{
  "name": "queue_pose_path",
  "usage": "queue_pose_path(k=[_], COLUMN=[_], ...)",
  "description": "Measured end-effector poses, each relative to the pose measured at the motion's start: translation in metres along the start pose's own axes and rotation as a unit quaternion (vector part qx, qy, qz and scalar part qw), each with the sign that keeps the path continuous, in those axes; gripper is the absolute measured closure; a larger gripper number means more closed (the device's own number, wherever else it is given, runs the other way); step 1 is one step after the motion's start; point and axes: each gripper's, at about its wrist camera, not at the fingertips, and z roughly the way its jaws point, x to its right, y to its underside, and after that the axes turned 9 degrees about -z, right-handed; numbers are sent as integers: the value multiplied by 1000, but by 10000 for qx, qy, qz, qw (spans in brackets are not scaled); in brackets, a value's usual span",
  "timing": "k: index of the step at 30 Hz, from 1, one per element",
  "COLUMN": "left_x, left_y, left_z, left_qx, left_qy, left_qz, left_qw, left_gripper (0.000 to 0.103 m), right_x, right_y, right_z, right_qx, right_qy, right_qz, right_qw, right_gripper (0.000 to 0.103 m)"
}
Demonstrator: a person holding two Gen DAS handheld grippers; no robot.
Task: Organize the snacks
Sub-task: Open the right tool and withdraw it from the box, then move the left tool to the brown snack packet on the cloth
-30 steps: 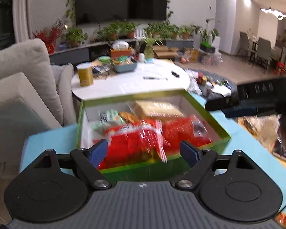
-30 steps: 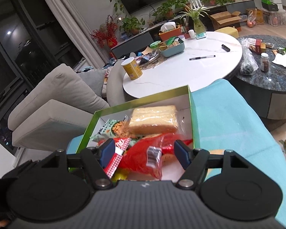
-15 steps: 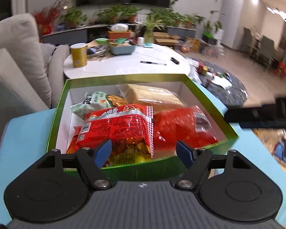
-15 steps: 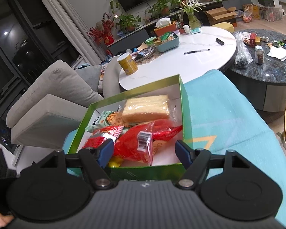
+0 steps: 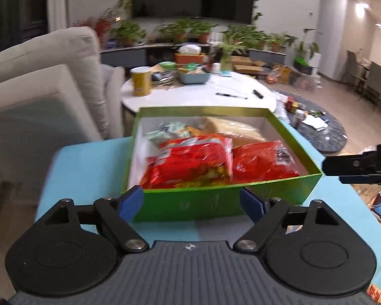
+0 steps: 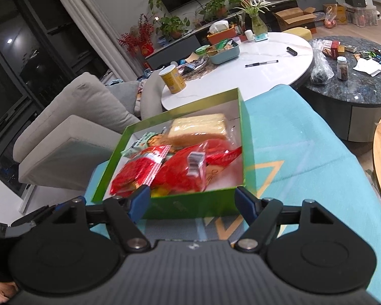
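Nearest us, the left gripper (image 5: 191, 200) hovered in front of the green box (image 5: 216, 198); its blue fingers (image 5: 130, 200) stood wide and were opening, with nothing held, only the box's near wall seen between them. The right gripper (image 6: 191, 203) hung likewise before the same box (image 6: 190, 206), its fingers (image 6: 141, 199) apart and opening, gripping nothing. In the left view the right gripper appeared as a dark bar (image 5: 358, 166) just beside the box's right corner.

The box rested on a turquoise cloth (image 6: 292, 147) covering the tabletop. Inside it lay the snacks: two red packets (image 5: 193, 162) side by side at the front, a green-and-white packet (image 5: 170, 131) behind them on the left, and a wrapped loaf of sliced bread (image 6: 199, 127) at the back.

Beyond the box stood a white round table (image 6: 266, 71) carrying a yellow canister (image 6: 172, 78), a blue tray (image 6: 224, 50) and a pen (image 6: 261, 63). To the left was a beige sofa (image 6: 83, 106); farthest off, potted plants (image 5: 190, 29) lined a low cabinet.
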Motion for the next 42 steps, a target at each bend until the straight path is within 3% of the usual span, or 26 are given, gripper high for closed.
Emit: queue_pose_path(k=[4,20,26,30,33,38,42], left_x=[-4,-40,-64,-74,-72,-64,-66], left_y=[6,38,62,84,98,114,122], left_z=[-16,-81,-85,-84,-77,-62,-54], left_qx=[-9,281,63,-175,-468,-704,-835], left_qy=[-233,-514,-764,-692,-518,-575,-563], left_qz=[-75,-283,-323,-195,167,739,742], left_qw=[9997,9979,9965,9973,9974,9931,9921], left_gripper=[18,13,13,13,12,12,12], right_x=[-11,-50,-62,-69,-77,-83,-84], right_y=[7,40,53,63,70,77,81], right_z=[-13,-54,-50,-46,-41,-33,-31], right_qx=[9,24,-159,-285,-413,-586,-639], right_qy=[-112,-256,-271,-304,-283,-293,-268], right_qz=[-20,-327,-471,-585,-718,-729,-740], right_qw=[9999,9991,9984,9974,9962,9952,9948], right_gripper=[23,18,18,18,18,18,18])
